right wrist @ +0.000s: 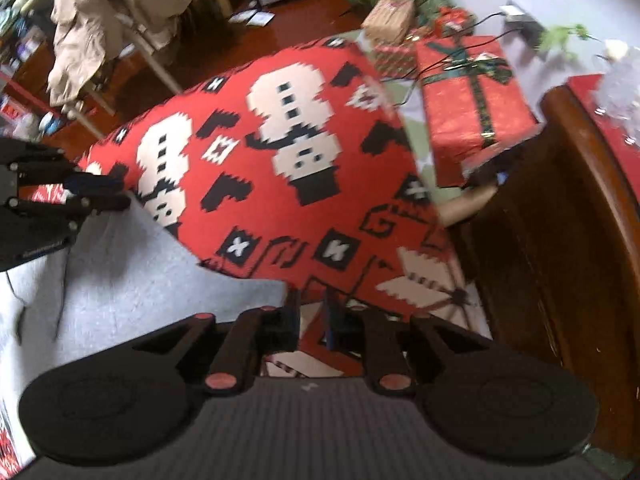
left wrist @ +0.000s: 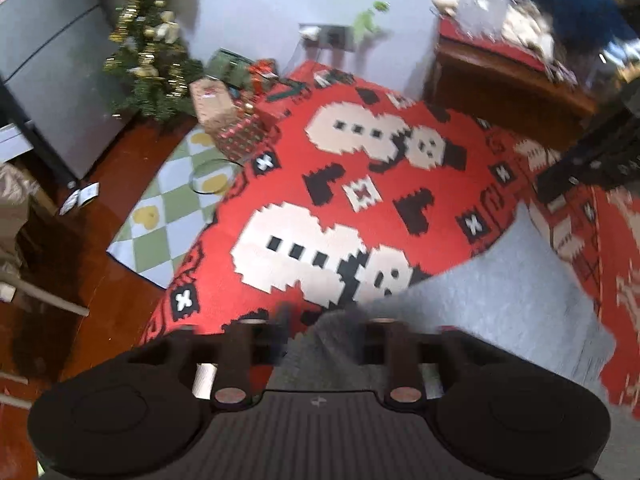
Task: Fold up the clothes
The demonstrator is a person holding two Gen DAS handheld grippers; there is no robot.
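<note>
A: Status on the fold?

B: Grey garment (right wrist: pixel 120 280) lies on the table's red snowman cloth (left wrist: pixel 360 184), at the near edge. Its far edge runs on a slant across the pattern. It looks mostly flat, with a bunched bit under the left gripper (left wrist: pixel 320 336).

A: Tongs?

B: Left fingers stand wide apart, with grey fabric between them, nothing pinched. Right gripper (right wrist: pixel 312 320) has a narrow gap between its tips, over the red cloth just past the garment's corner, holding nothing as far as I can see.

A: Folded or not?

B: Can't settle it. Both frames are blurred and I see no clear fold line or stacked layers. It fits a garment spread for folding, or one mid-fold and just let go.
</note>
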